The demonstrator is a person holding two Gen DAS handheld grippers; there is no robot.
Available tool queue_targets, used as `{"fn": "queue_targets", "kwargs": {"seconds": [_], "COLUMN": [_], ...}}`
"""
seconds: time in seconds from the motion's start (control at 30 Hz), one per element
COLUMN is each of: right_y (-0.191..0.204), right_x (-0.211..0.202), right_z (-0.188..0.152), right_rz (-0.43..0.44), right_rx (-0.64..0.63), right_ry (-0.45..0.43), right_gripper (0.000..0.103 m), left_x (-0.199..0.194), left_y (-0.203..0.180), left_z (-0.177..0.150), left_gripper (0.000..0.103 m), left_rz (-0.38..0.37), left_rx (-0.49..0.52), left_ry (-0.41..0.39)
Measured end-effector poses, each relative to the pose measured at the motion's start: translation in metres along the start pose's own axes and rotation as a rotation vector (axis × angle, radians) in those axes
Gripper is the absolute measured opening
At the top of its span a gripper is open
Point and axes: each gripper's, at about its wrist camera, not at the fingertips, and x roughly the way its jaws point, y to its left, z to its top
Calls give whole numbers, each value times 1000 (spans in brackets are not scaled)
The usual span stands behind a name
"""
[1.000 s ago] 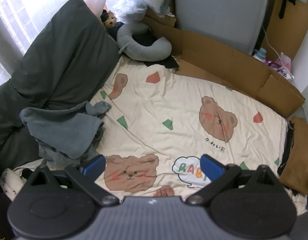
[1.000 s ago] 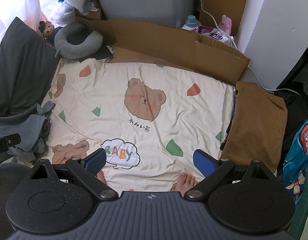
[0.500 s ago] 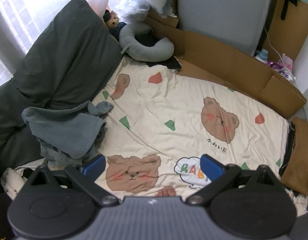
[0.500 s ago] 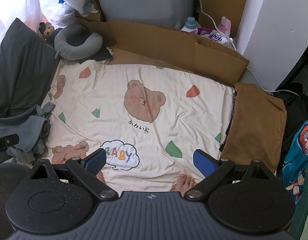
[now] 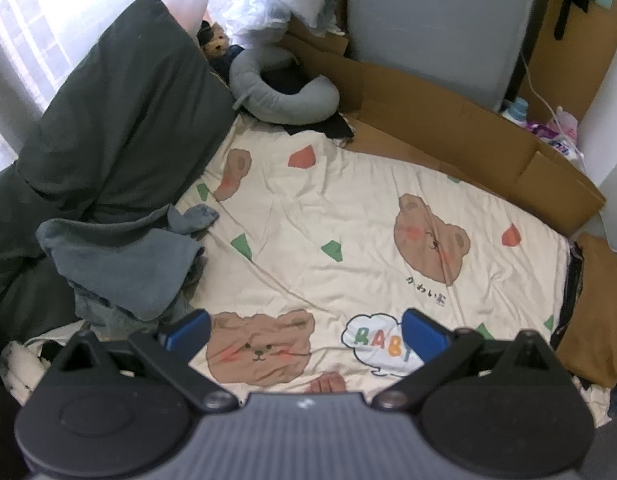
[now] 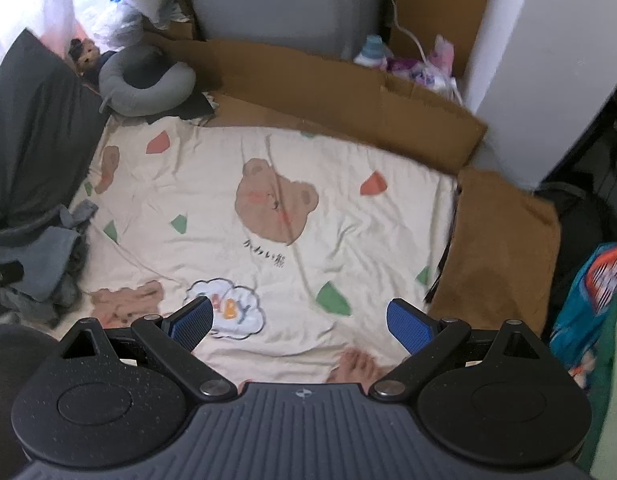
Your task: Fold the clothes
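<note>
A pile of grey-blue clothes [image 5: 124,264] [image 6: 48,264] lies crumpled at the left edge of a cream bear-print blanket [image 5: 348,216] [image 6: 268,184]. A folded brown garment [image 6: 500,248] [image 5: 588,312] rests on the blanket's right side. My left gripper [image 5: 306,332] hovers open above the near edge of the blanket, just right of the grey pile, holding nothing. My right gripper [image 6: 298,320] is open too, above the near middle of the blanket, with nothing between its blue pads.
A dark grey duvet [image 5: 100,128] banks up on the left. A grey neck pillow [image 5: 280,96] and a small plush toy [image 5: 216,42] sit at the far left corner. Cardboard [image 6: 348,92] lines the far edge. The person's toes [image 6: 356,364] show at the near edge. A colourful bag [image 6: 588,300] stands at the right.
Both views have shifted a little; the right wrist view is now slightly blurred from motion. Both grippers stay open and the clothes have not moved.
</note>
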Motion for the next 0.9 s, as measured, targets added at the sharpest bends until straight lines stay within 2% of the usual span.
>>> {"fn": "queue_targets", "kwargs": {"seconds": [0.33,0.6,0.9], "right_y": [4,10,12], "right_x": [-11,-11,-10], "right_z": [9,9,10], "right_rz": [3,13,25], "right_rx": [-15,-12,3], "right_ry": [-23,-26,-33], "right_gripper": [97,97,97], "left_x": [-12,-5,5], "left_y": [12,27,55], "left_z": [16,20,25], "left_gripper": [102,102,102], "left_rz": [-25,-47,-36], "left_rx": [-27,-13,-35], "left_ry": [-33,-27,-46]}}
